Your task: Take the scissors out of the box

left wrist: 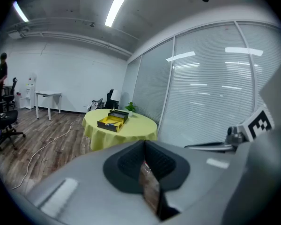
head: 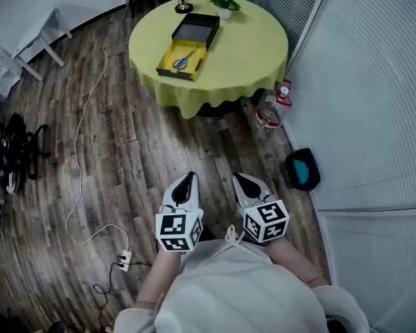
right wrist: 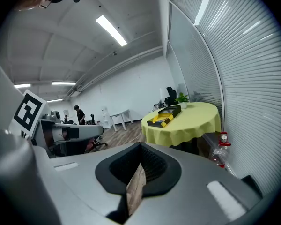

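My left gripper [head: 188, 177] and right gripper [head: 238, 177] both have their jaws pressed together with nothing between them, held side by side in front of me and well apart from anything I need. The small blue-handled scissors [head: 183, 60] lie flat in the shallow yellow-lined box [head: 173, 73], whose dark lid [head: 197, 28] is folded back on the far side. The box sits on the round bench under a yellow-green cloth [head: 249, 47], across a stretch of grey wooden plank floor [head: 145, 151]. I expect the scissors to be light and stiff, with slick metal blades and plastic loops that grip better. Since they lie flat on the box bottom, I would take them at the loops or across the pivot, coming from above and minding the low walls. The near and left sides of the box look free, while the lid blocks the far side, with a small potted plant [head: 225, 2] and a lamp foot [head: 184, 7] beyond it. The floor straight ahead is open. A white cable [head: 83, 137] trails on my left. On my right, along the slatted glass wall [head: 374, 82], stand a clear plastic bottle [head: 267, 114] and a dark bag [head: 302, 169].
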A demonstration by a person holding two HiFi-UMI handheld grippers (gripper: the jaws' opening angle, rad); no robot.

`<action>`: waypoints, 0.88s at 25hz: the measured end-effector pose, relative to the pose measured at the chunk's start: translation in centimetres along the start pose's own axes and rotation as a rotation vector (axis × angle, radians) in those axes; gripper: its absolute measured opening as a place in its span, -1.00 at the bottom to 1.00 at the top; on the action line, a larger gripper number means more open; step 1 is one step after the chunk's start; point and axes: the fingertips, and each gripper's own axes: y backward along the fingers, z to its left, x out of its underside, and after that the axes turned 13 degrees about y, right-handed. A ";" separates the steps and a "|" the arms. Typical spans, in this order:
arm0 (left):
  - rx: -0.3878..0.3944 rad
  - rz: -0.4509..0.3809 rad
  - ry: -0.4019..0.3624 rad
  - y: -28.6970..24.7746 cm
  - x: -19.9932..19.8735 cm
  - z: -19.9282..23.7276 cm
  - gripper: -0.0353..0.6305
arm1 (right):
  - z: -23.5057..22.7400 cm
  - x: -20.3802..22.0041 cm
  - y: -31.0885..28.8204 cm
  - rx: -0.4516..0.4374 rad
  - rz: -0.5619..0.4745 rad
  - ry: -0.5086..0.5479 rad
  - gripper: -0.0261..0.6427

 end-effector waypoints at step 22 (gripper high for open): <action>0.102 0.090 0.013 -14.4 -15.1 22.2 -0.88 | 1.7 -9.9 -28.2 0.048 0.102 -0.038 -0.93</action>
